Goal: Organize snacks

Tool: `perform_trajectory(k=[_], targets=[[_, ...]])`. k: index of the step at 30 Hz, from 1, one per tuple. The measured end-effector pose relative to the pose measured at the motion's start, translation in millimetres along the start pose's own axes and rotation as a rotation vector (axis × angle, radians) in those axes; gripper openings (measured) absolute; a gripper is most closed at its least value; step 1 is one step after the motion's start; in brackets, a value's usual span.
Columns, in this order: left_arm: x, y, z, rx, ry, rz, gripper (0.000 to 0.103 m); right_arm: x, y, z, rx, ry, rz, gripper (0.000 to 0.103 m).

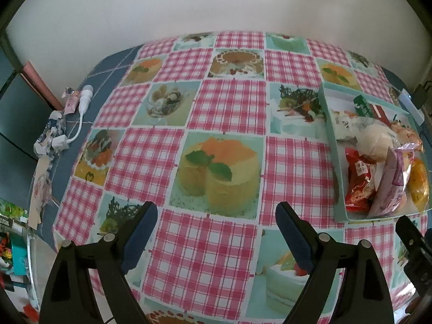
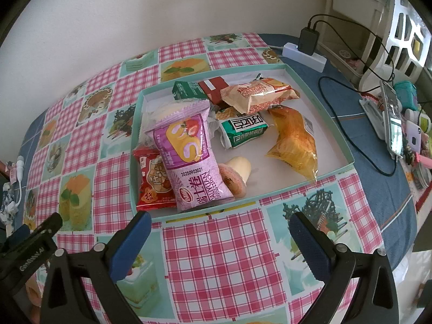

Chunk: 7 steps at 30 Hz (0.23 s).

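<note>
White wall behind; desk [image 1: 229, 102] covered in a pink-gingham and cake-print oilcloth, blue cloth showing at its left and right edges. Shallow teal-rimmed cardboard tray [image 2: 216, 217] sits toward the desk's right side, holding all the wrapped snacks: purple swiss-roll packet [image 2: 189, 156] lying over a red packet [image 2: 151, 186] at the tray's near-left corner, green packet [image 2: 243, 131] mid-tray, orange-and-white packet [image 2: 259, 94] toward the far side, clear bag of yellow cake [image 2: 294, 143] on the right. Left gripper [image 1: 216, 224] hovers over bare oilcloth left of the tray, blue-padded fingers [image 1: 140, 237] wide apart, nothing between. Right gripper [image 2: 220, 235] just short of the tray's near edge, fingers apart, empty. White power strip [image 2: 305, 56] with black charger at the far right corner.
</note>
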<state>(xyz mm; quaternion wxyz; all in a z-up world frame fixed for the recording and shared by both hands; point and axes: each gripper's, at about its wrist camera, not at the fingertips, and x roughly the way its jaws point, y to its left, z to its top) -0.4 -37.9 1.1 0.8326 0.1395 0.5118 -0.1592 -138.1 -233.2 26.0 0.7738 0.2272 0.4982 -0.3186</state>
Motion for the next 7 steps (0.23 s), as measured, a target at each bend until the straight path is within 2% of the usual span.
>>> perform_trajectory(k=[7], targets=[[-0.5, -1.1, 1.3, -0.006, -0.001, -0.003, 0.090, -0.3, 0.2, -0.1, -0.001, 0.000, 0.000, 0.103]])
